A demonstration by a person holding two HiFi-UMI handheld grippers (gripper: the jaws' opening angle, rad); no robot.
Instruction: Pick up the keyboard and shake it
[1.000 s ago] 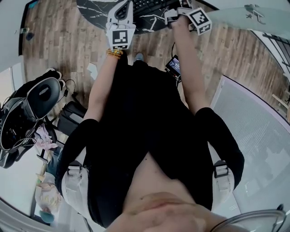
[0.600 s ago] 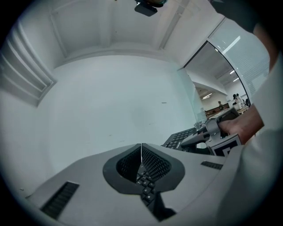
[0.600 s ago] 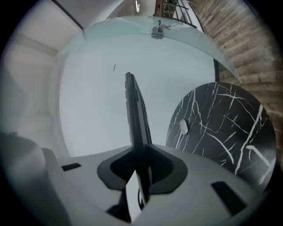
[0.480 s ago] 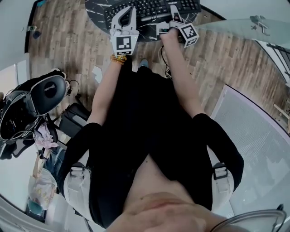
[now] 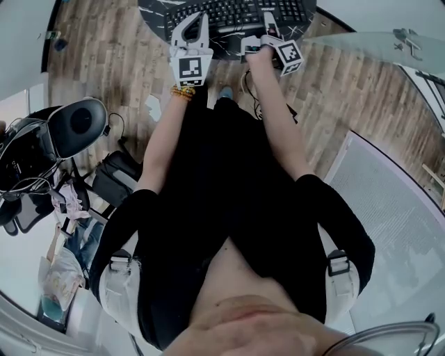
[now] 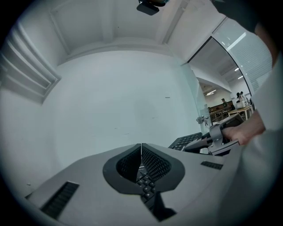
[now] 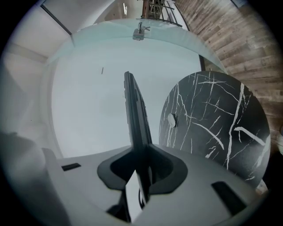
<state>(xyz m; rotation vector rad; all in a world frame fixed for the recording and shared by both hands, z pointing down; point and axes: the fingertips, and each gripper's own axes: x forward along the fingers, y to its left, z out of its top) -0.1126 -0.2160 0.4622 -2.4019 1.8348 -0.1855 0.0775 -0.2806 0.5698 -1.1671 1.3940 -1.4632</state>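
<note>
Black keyboard (image 5: 233, 12) lower over veined tabletop (image 5: 154, 14)

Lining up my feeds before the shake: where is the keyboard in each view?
Head view: keyboard top centre.
Left gripper view: keyboard bottom centre, between the jaws.
Right gripper view: keyboard edge-on, rising from the jaws at centre.
Landmark: black marble table, top of head view; right side of right gripper view.
</note>
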